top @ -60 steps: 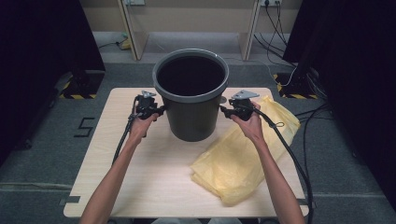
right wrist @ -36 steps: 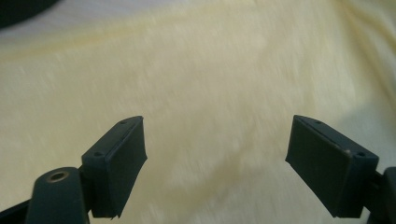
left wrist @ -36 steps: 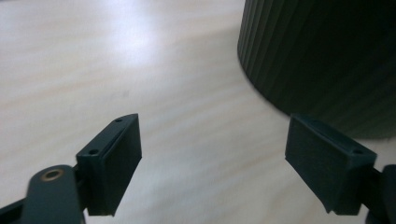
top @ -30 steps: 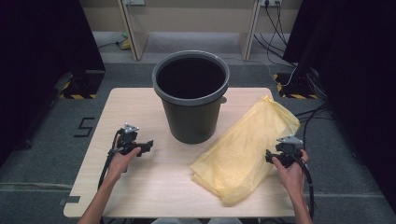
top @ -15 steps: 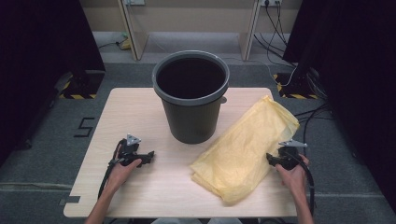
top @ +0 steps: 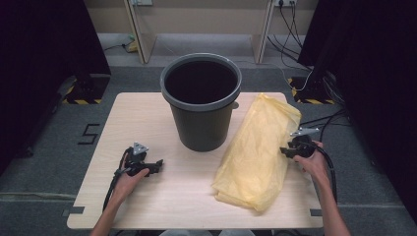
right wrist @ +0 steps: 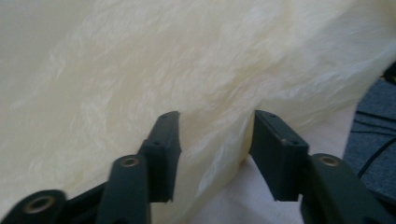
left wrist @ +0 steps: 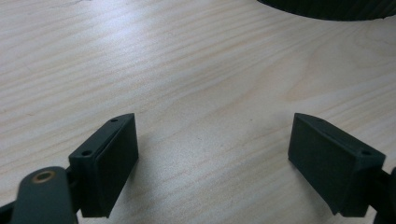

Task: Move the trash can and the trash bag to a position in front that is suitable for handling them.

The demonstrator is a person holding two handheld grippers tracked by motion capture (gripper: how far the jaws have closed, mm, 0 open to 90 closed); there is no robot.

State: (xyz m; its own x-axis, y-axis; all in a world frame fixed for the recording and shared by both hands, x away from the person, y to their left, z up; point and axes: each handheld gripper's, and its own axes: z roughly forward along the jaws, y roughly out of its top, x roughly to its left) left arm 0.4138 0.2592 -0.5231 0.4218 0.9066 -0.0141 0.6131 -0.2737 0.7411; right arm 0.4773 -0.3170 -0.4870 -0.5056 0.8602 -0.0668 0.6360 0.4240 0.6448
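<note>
A dark grey bin (top: 201, 118) stands upright and empty at the back middle of the wooden table (top: 142, 118). A crumpled yellow plastic bag (top: 255, 152) lies flat to its right. My right gripper (top: 283, 150) is at the bag's right edge, pointing left. Its jaws have just been closing and now stand half apart, with a puffed fold of the bag (right wrist: 140, 70) between them (right wrist: 215, 140); they do not visibly pinch it. My left gripper (top: 158, 163) rests low over bare wood left of the bin, open (left wrist: 212, 154) with nothing between its fingers.
The bin's base (left wrist: 327, 7) lies just ahead of the left gripper. Cables and black stands with striped tape (top: 307, 93) sit on the floor beyond the table's right edge. Bare wood stretches in front of the bin.
Both hands have come down from the bin's sides to the table. The right gripper has since slid farther along the bag's right edge and narrowed its jaws. The left gripper has barely moved.
</note>
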